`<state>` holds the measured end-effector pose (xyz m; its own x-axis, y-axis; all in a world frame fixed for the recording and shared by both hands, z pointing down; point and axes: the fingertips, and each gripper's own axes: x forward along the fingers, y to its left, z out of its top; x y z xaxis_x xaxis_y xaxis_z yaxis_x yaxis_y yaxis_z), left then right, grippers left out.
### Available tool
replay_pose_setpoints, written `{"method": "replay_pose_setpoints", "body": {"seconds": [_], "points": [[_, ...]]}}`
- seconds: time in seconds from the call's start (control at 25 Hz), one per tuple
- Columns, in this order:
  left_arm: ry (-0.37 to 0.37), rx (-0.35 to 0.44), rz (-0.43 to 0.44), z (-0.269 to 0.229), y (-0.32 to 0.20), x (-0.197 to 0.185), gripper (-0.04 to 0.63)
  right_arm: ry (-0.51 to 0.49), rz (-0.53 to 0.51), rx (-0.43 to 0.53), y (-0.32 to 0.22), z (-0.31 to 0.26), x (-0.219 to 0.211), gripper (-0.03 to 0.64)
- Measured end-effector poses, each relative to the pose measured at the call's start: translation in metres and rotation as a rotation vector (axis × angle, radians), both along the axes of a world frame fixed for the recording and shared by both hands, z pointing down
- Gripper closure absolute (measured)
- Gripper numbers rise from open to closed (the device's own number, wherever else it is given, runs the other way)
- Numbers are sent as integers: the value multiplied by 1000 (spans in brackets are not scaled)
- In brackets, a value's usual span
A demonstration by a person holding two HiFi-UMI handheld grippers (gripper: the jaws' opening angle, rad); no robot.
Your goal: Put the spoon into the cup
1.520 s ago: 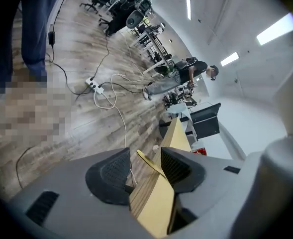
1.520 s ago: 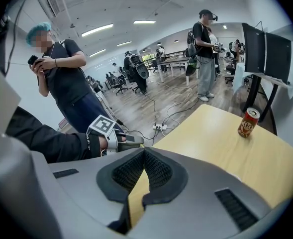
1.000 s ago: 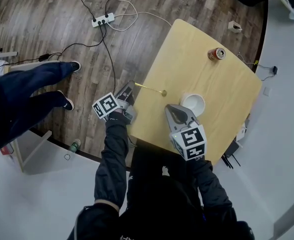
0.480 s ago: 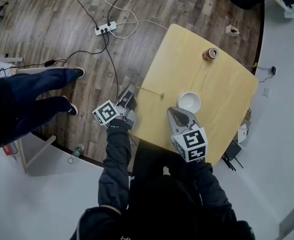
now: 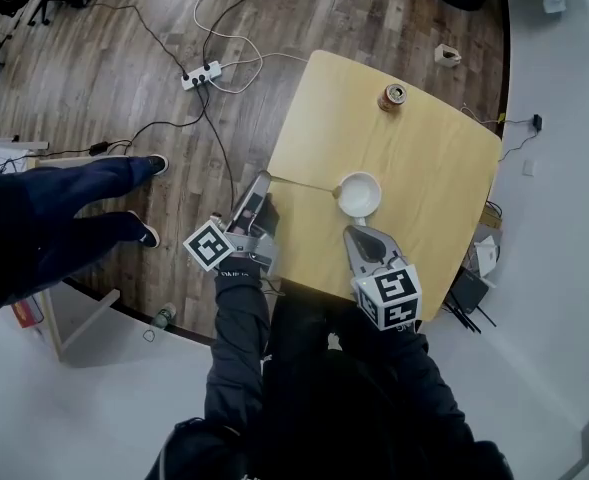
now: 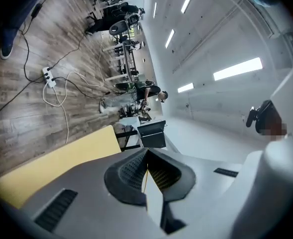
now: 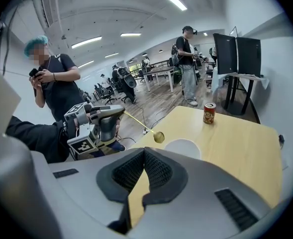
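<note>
A thin gold spoon (image 5: 304,185) hangs level above the yellow table (image 5: 414,168), with my left gripper (image 5: 261,182) shut on its handle end off the table's left edge. The spoon's bowl (image 7: 158,136) hovers just left of the white cup's (image 5: 359,195) rim. In the left gripper view only a sliver of the handle (image 6: 144,179) shows between the closed pads of the left gripper (image 6: 147,156). My right gripper (image 5: 365,238) is shut and empty, just in front of the cup (image 7: 182,148). In its own view, the right gripper (image 7: 144,151) points down at the cup.
A red drink can (image 5: 392,96) stands at the table's far side. On the wooden floor to the left lie a power strip (image 5: 202,73) and cables. A bystander's legs (image 5: 64,198) reach in from the left. A person (image 7: 54,86) stands beyond the table.
The left gripper closed on the spoon's handle and lifted it off the table, and the bowl now sits by the cup's rim. The right gripper shifted a little along the table.
</note>
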<state>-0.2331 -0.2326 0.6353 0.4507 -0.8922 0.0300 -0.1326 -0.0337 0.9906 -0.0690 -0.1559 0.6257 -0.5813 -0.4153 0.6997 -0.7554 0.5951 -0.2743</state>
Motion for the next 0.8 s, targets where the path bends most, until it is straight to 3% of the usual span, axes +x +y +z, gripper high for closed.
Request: {"method": "replay_pose_setpoints", "body": {"seconds": [0.28, 0.48, 0.8], "points": [[-73, -8, 66, 14, -4, 56, 560, 1, 42, -5, 15, 4, 32, 595], [-201, -28, 109, 43, -8, 82, 560, 9, 63, -18, 24, 10, 48, 595], [-288, -29, 143, 59, -10, 110, 560, 11, 92, -32, 27, 16, 71, 595]]}}
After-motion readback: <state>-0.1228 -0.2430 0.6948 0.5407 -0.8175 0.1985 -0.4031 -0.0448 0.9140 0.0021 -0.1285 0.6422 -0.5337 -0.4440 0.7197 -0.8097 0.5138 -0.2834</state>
